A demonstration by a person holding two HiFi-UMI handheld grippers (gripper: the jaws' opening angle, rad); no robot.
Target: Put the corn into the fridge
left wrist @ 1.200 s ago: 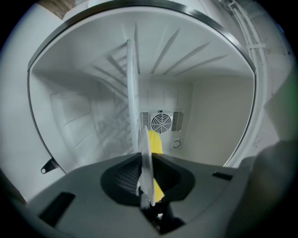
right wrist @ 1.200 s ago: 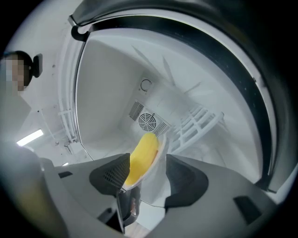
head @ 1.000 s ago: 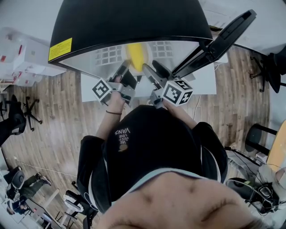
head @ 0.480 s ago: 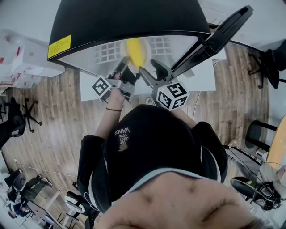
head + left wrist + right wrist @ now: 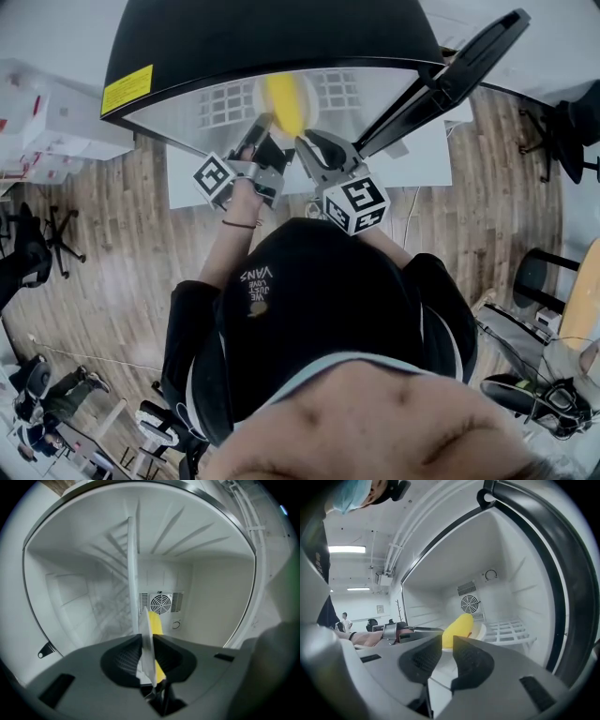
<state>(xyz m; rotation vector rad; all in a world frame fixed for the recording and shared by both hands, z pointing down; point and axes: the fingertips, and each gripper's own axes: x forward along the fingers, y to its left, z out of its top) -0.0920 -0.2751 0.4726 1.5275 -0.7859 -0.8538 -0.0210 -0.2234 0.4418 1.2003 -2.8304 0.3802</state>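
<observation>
- A fridge [image 5: 272, 37] with a black top is seen standing open, with its black-edged door [image 5: 450, 80] swung out to the right.
- A wire shelf [image 5: 508, 630] is seen inside, and a round fan grille [image 5: 469, 604] is set in the far back wall.
- A wooden floor [image 5: 112, 244] is seen around the fridge. A person's black-sleeved arms reach in from the near side.
- The left gripper [image 5: 258, 131] is clamped on the near rim of a white plate [image 5: 146, 644]. The rim is seen edge-on between its pads.
- The corn [image 5: 284, 101] lies on that plate inside the open compartment, in front of the fan grille. Whether the plate rests on the shelf cannot be told.
- The corn's long axis runs from near to far, toward the back wall. Which end is the tip cannot be made out.
- The right gripper [image 5: 309, 145] is held just right of the left one, near the plate. Its jaws have just been closing and now stand narrow, with a slim gap and nothing between them.
- The right gripper's path to the corn is unblocked. On the left side, the left gripper and the plate rim lie in front of the corn.
</observation>
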